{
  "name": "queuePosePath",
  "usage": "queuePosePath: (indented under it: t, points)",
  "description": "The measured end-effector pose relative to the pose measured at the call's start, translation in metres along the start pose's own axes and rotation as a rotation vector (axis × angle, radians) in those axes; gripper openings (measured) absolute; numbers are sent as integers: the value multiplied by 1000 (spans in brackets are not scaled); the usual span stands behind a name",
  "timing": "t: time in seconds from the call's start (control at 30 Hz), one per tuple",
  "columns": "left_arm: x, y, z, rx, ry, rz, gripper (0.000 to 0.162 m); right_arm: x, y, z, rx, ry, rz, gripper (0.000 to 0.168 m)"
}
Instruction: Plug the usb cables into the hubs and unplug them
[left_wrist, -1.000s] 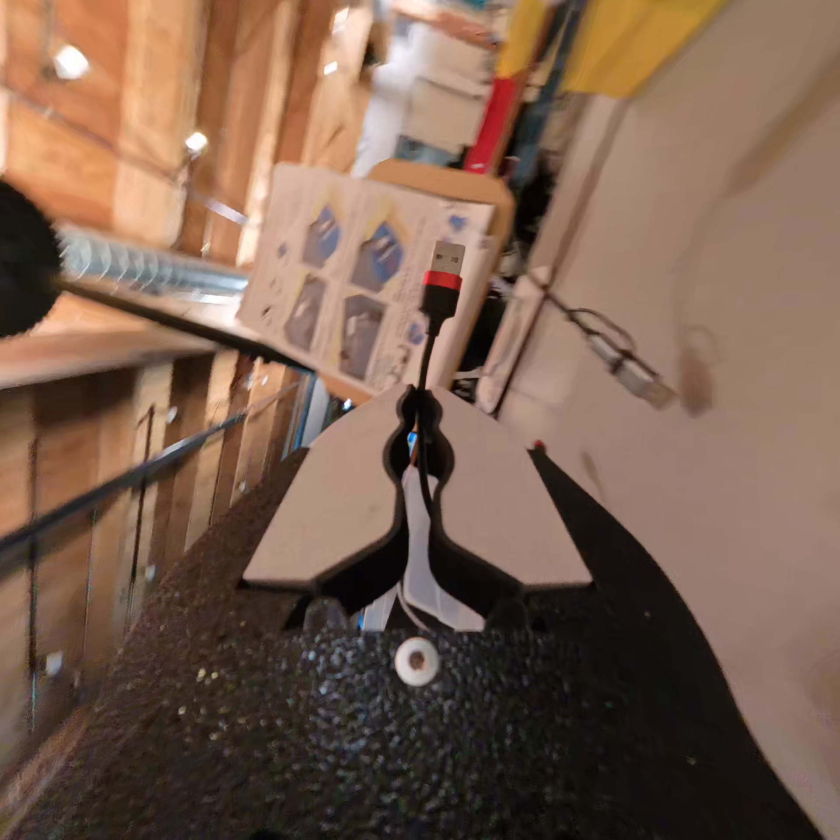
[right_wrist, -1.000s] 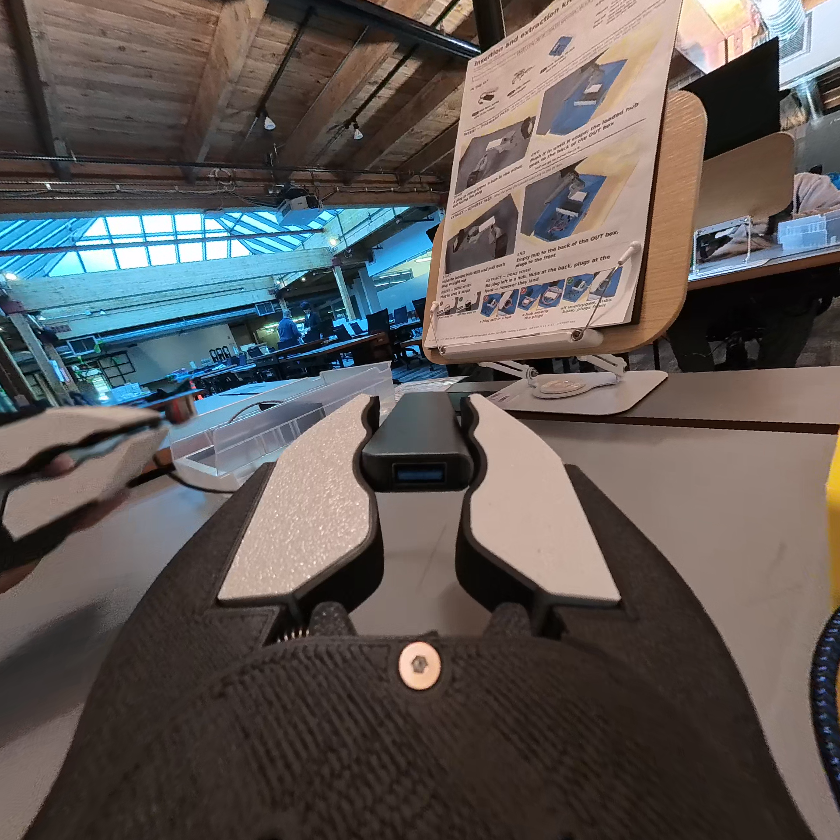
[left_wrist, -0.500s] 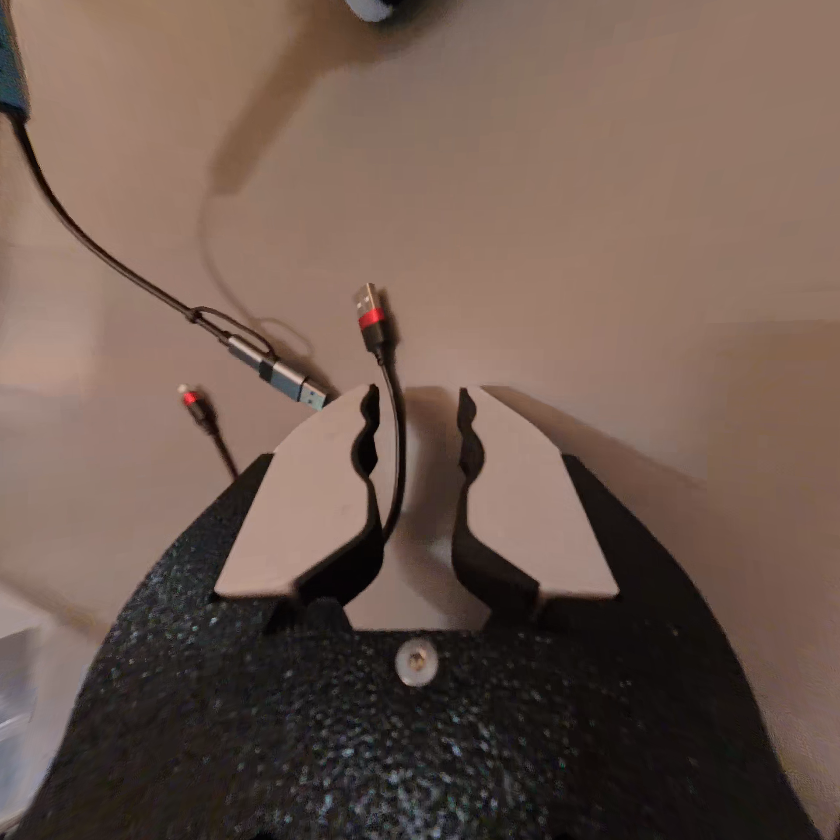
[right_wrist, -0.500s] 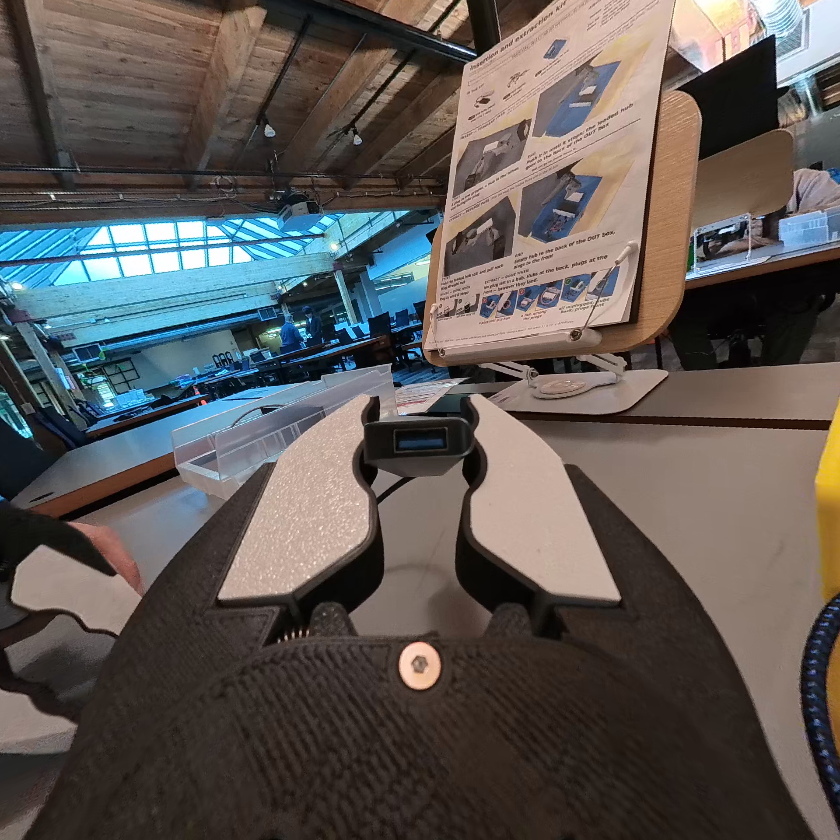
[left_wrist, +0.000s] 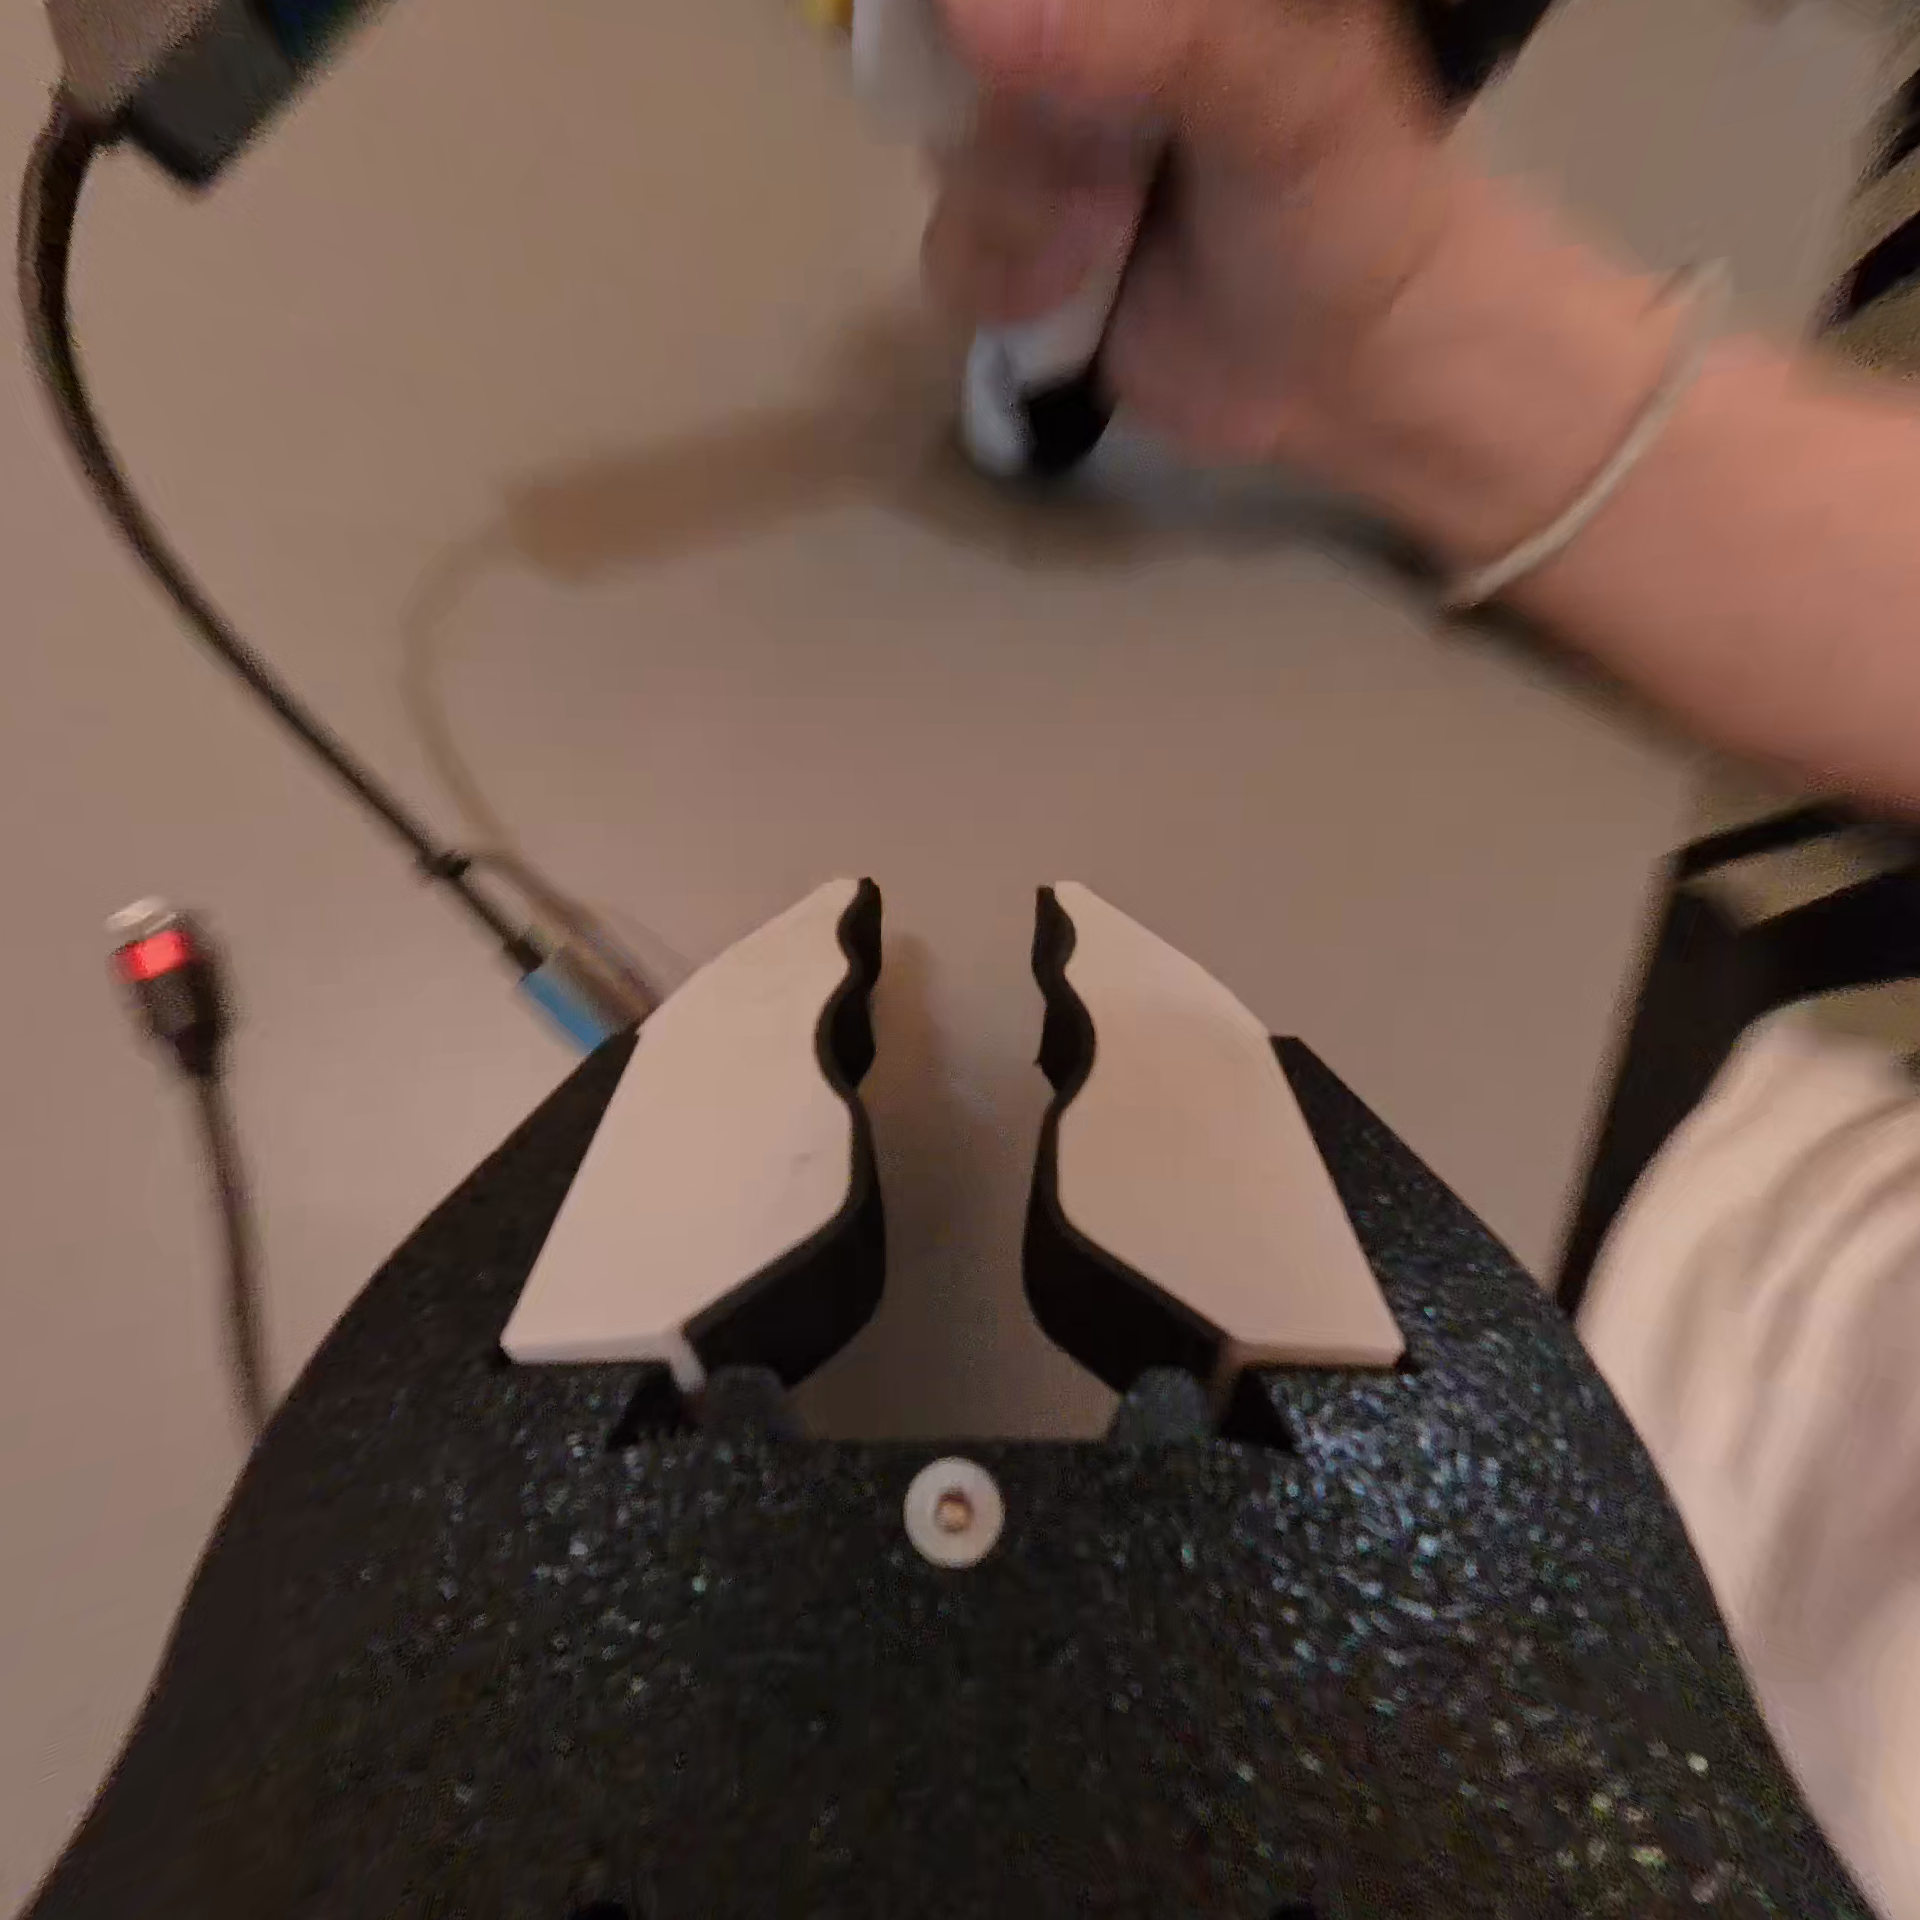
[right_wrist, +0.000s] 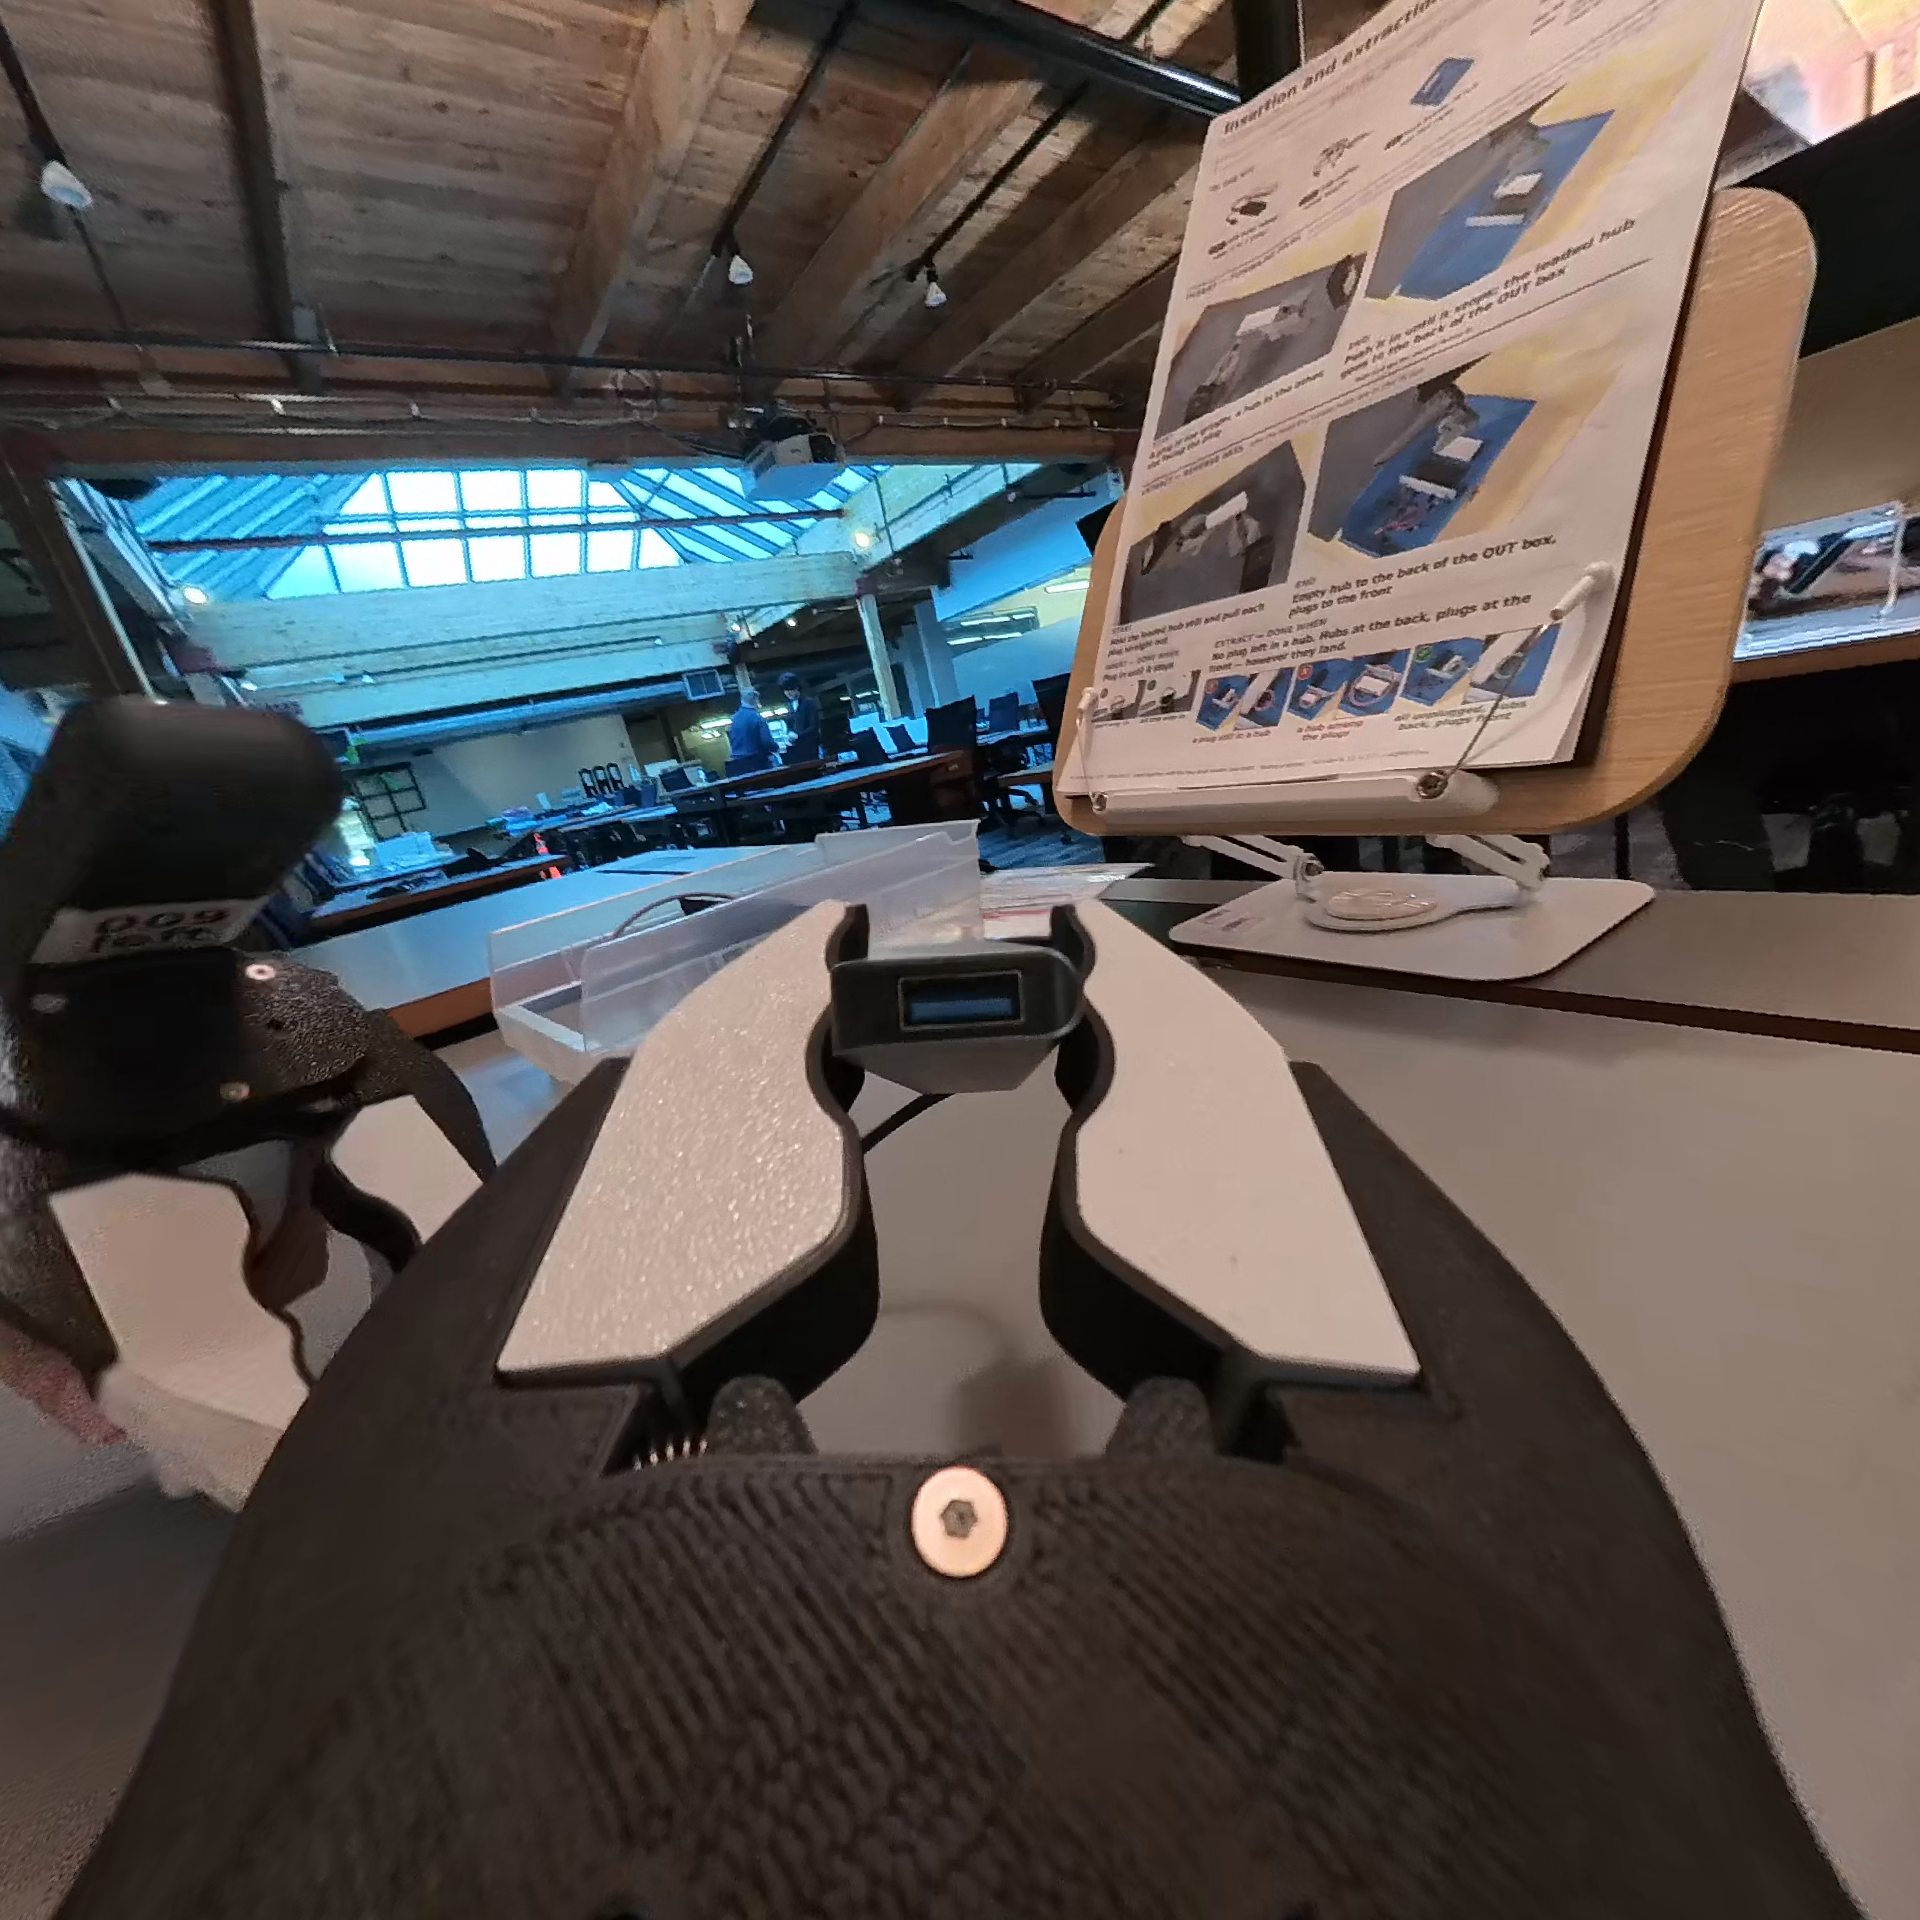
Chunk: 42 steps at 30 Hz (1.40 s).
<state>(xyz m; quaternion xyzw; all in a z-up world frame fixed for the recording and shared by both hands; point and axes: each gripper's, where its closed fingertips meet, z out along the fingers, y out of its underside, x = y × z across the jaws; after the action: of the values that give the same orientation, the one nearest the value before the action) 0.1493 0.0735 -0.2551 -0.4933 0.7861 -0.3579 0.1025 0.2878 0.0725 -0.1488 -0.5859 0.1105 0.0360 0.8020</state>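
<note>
Now: right gripper (right_wrist: 956, 940) clamped on dark hub (right_wrist: 951, 1013), port facing camera, raised above table (right_wrist: 1558, 1195). Left gripper (left_wrist: 956, 914) parted, empty; red-banded usb plug (left_wrist: 156, 961) lying far left of it.

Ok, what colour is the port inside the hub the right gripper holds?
Blue, in the dark grey hub; right wrist view shows it best.

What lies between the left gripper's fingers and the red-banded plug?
In the left wrist view, the hub cable's silver connector lies between the left gripper and the red-banded plug; otherwise bare table.
</note>
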Motion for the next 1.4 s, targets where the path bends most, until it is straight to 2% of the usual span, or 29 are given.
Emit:
queuePosePath:
  t: [0.1, 0.2, 0.27, 0.33, 0.37, 0.53, 0.57, 0.63, 0.67, 0.73, 0.77, 0.8, 0.9, 1.03, 1.4]
  points:
    - [23, -42, 2, 227, 226, -223, 28, -6, -3, 0, 22, -43, 18, 35]
    - [1, -70, 8, 429, 286, -477, 29, -16, -7, 1, 51, -113, 61, 35]
    - [-15, -95, -5, 645, 422, -695, 39, -21, -9, 0, 71, -143, 81, 35]
    - [-32, -114, -25, 838, 566, -871, 31, -26, -12, -1, 86, -187, 93, 35]
    - [-39, -117, -29, 878, 576, -911, 25, -27, -14, -2, 100, -198, 99, 35]
    - [-44, -120, -25, 828, 475, -868, 17, -29, -17, -4, 105, -207, 53, 35]
    - [-43, -118, -20, 787, 460, -867, 20, -28, -17, -4, 108, -191, 34, 35]
    - [-40, -109, -6, 681, 421, -895, 56, -29, -19, -4, 124, -161, -20, 35]
    - [-36, -107, -3, 659, 418, -884, 56, -31, -19, -3, 129, -162, -35, 35]
    - [-32, -113, -8, 712, 468, -895, 56, -37, -17, -1, 125, -181, -34, 35]
    - [-35, -117, -13, 757, 497, -923, 48, -39, -16, 0, 120, -188, -34, 35]
    - [-39, -121, -19, 809, 514, -935, 34, -43, -13, 2, 107, -204, -36, 35]
    - [-53, -121, -28, 865, 447, -937, 21, -48, 0, 6, 34, -208, -82, 35]
    - [-61, -124, -44, 901, 361, -886, 14, -51, 22, 11, -86, -187, -217, 35]
    - [-57, -134, -54, 849, 273, -860, 10, -41, 25, 15, -111, -68, -298, 41]
